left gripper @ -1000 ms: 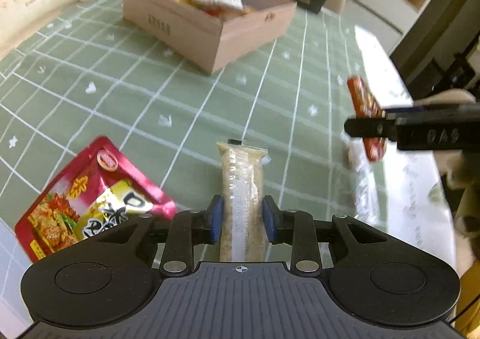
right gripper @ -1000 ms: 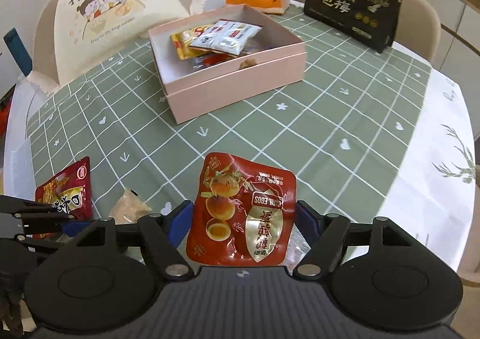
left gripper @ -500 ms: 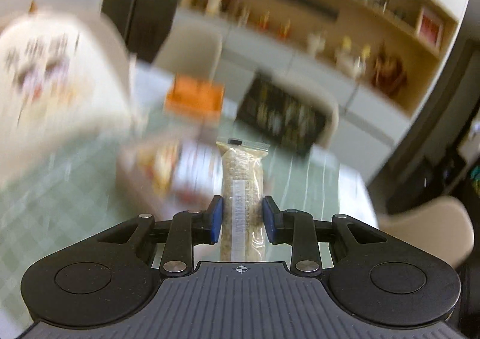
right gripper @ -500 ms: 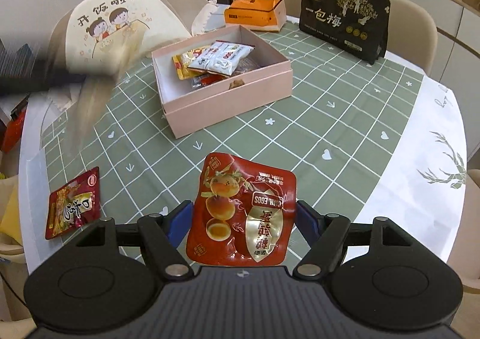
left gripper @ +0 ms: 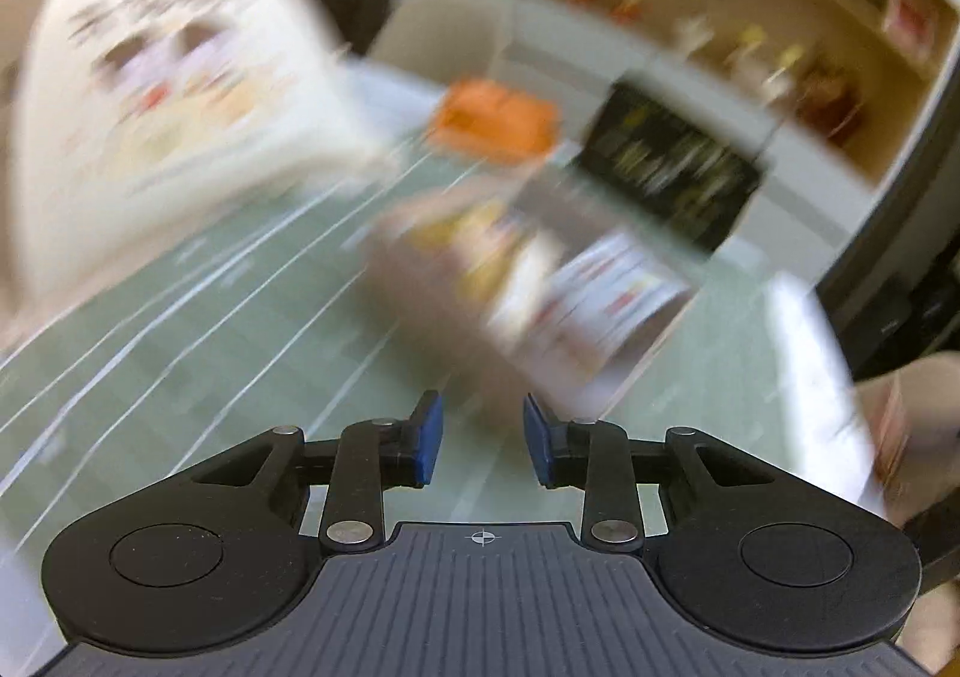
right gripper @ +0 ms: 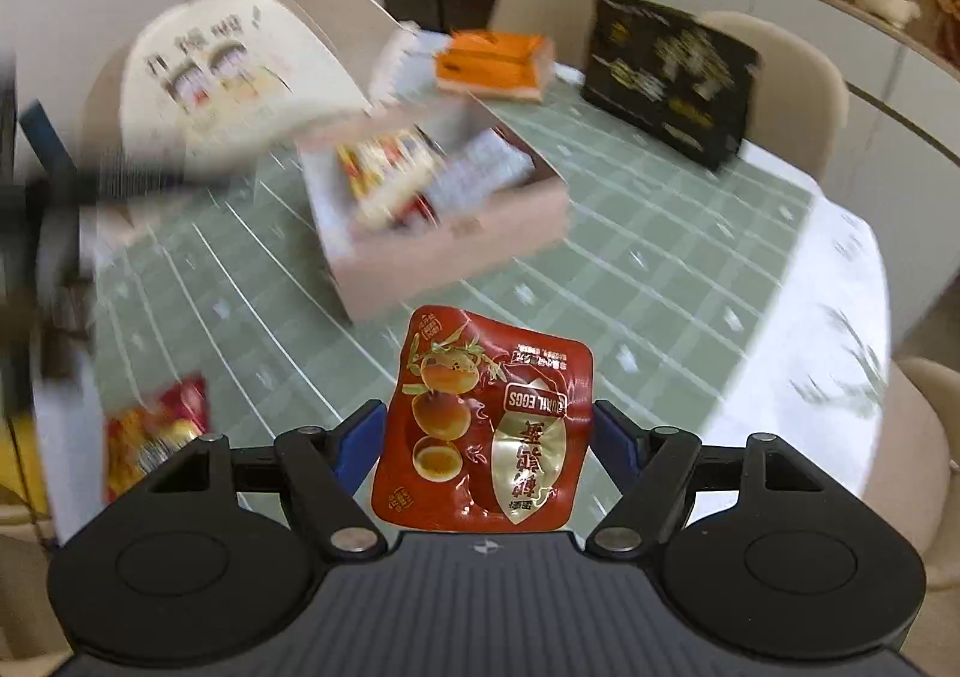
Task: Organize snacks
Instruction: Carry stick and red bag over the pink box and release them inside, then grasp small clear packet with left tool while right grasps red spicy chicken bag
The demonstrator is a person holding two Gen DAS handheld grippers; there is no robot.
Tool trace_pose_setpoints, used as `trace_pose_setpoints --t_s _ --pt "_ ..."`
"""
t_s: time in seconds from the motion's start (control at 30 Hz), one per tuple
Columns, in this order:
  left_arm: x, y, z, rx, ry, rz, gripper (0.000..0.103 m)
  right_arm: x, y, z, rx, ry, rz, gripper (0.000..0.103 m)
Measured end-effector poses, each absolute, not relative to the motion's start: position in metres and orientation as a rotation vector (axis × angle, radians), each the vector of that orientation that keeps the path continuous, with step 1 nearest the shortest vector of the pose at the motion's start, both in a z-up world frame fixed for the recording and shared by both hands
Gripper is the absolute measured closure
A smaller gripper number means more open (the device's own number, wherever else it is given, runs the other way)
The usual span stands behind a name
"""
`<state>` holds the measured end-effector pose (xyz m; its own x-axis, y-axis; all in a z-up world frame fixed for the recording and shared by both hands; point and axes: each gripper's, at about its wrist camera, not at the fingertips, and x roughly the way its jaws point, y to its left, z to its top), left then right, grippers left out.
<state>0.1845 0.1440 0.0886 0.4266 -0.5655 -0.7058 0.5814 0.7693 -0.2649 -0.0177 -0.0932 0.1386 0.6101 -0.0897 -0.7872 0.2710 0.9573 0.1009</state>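
Note:
My right gripper [right gripper: 489,437] is shut on a red quail-egg packet [right gripper: 486,419] and holds it in the air above the green checked table. Beyond it stands the pink box [right gripper: 456,251], holding several snack packets. A red and yellow snack packet [right gripper: 156,437] lies near the table's left edge. In the blurred left wrist view, my left gripper [left gripper: 478,440] has a narrow gap between its blue pads with nothing in it, and it points at the pink box [left gripper: 432,317]. From the right wrist view the left gripper [right gripper: 90,185] is a dark streak at the left.
A cream cushion with cartoon figures [right gripper: 240,77] leans behind the box. An orange tissue box [right gripper: 492,62] and a black gift box [right gripper: 666,77] stand at the far edge. Beige chairs ring the table. White cloth [right gripper: 840,317] hangs over its right edge.
The left gripper swung up and toward the pink box, and the long clear packet it held is no longer between its pads. The right gripper rose with the red packet.

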Motion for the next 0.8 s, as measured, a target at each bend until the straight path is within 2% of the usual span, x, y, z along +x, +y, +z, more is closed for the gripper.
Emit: trace_pose_setpoints --t_s 0.13,0.17,0.2,0.33,0.4,0.57,0.8 --pt "0.181 0.187 0.057 0.017 0.966 -0.641 0.069 0.053 -0.095 0.174 0.215 0.769 -0.172 0.03" --pt "0.18 0.197 0.053 0.016 0.984 -0.625 0.069 0.071 -0.097 0.183 0.227 0.711 -0.172 0.027" --pt "0.179 0.203 0.05 0.023 0.996 -0.614 0.069 0.091 -0.1 0.189 0.235 0.696 -0.191 0.021" --pt "0.175 0.222 0.044 0.03 1.0 -0.605 0.069 0.143 -0.104 0.189 0.35 0.781 -0.186 0.021" --pt "0.175 0.231 0.039 0.015 1.008 -0.595 0.069 0.139 -0.096 0.182 0.37 0.802 -0.157 0.021" --pt "0.164 0.245 0.026 -0.029 1.057 -0.541 0.069 0.111 -0.06 0.146 0.199 0.914 -0.136 0.021" --pt "0.112 0.236 0.017 -0.151 1.035 -0.519 0.07 0.032 -0.059 0.084 0.127 1.039 -0.11 0.021"
